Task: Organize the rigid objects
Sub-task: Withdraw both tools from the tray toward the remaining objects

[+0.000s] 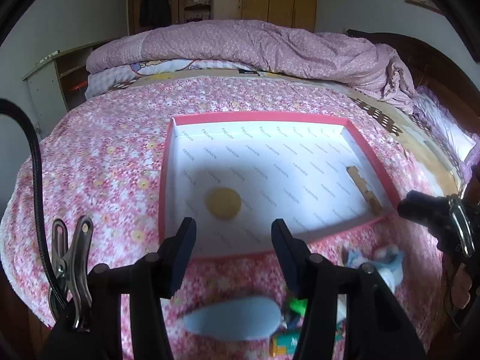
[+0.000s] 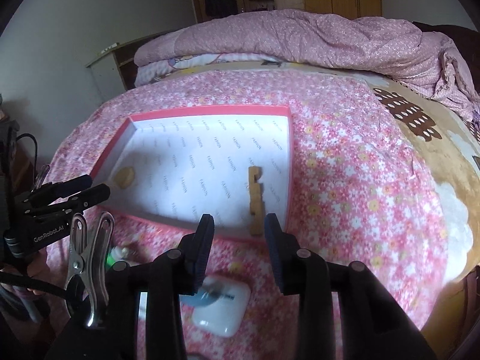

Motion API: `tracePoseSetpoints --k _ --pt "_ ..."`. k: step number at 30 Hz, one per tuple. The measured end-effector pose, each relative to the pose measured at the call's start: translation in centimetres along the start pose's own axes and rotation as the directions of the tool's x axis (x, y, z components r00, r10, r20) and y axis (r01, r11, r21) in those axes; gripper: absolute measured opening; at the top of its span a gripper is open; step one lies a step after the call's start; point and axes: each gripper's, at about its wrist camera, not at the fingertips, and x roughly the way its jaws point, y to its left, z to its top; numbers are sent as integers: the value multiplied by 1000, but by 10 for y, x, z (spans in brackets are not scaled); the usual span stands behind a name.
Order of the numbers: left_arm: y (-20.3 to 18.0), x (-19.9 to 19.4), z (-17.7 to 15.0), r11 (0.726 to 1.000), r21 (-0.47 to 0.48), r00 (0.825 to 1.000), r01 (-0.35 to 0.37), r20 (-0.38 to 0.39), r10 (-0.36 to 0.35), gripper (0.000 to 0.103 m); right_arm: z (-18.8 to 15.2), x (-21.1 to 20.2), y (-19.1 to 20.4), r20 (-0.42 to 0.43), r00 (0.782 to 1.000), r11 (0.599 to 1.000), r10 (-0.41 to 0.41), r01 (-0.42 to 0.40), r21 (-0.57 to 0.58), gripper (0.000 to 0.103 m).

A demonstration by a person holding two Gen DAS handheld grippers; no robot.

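A red-rimmed shallow box (image 1: 261,115) with a white printed lining lies on the bed; it also shows in the right wrist view (image 2: 210,108). Inside it lie a round yellow wooden disc (image 1: 223,203) (image 2: 124,176) and a notched wooden strip (image 1: 363,187) (image 2: 256,199). My left gripper (image 1: 234,249) is open and empty, over the box's near edge. My right gripper (image 2: 238,246) is open and empty, just short of the strip's near end. A light blue oval object (image 1: 234,318) and small colourful pieces (image 1: 295,306) lie below the left gripper. A white rounded case (image 2: 222,306) lies below the right gripper.
The pink floral bedspread (image 1: 99,165) covers the bed. A rumpled pink quilt (image 1: 255,48) lies along the far side. A light blue and white item (image 1: 387,261) lies right of the left gripper. The right gripper's body (image 1: 435,219) shows at the right edge.
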Motion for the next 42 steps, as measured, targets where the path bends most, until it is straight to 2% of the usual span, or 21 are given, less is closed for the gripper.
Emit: tracePoseSetpoints --k 5,7,9,14,17,23,27,30,34,38,42 --pt "-1 -17 -14 1000 3 1000 12 0 -12 55 -16 -18 2 -6 1000 1000 14 -14 24 36" --pt "-2 -24 -21 1000 6 1000 18 -1 -18 55 -25 -23 3 -22 999 999 31 -31 27 38" --pt "-2 -32 -27 1000 2 1000 25 -2 -25 55 -34 -28 4 -37 998 999 40 -40 26 44" --pt "-2 -47 -50 999 10 999 35 -11 -35 55 -61 -42 1 -65 996 997 65 -61 55 45" --pt "-1 -54 -65 999 13 998 46 -32 -45 55 -79 -48 -1 -95 994 997 61 -56 52 50" --pt "0 -68 -92 997 4 995 75 -67 -74 55 -101 -52 6 -173 983 998 59 -57 12 51" --pt "1 -77 -111 993 1 988 120 -101 -119 55 -113 -57 11 -190 978 996 85 -86 3 52" --pt "0 -80 -126 987 13 978 159 -137 -156 55 -122 -58 17 -199 975 995 95 -102 -24 61" --pt "-6 -84 -139 986 44 975 163 -157 -154 55 -131 -57 22 -219 971 994 91 -103 -44 62" --pt "-9 -87 -145 978 64 968 201 -168 -188 55 -139 -54 24 -238 967 993 89 -103 -50 62" --pt "-12 -87 -148 967 71 956 246 -186 -229 55 -144 -52 18 -244 962 992 120 -127 -13 62"
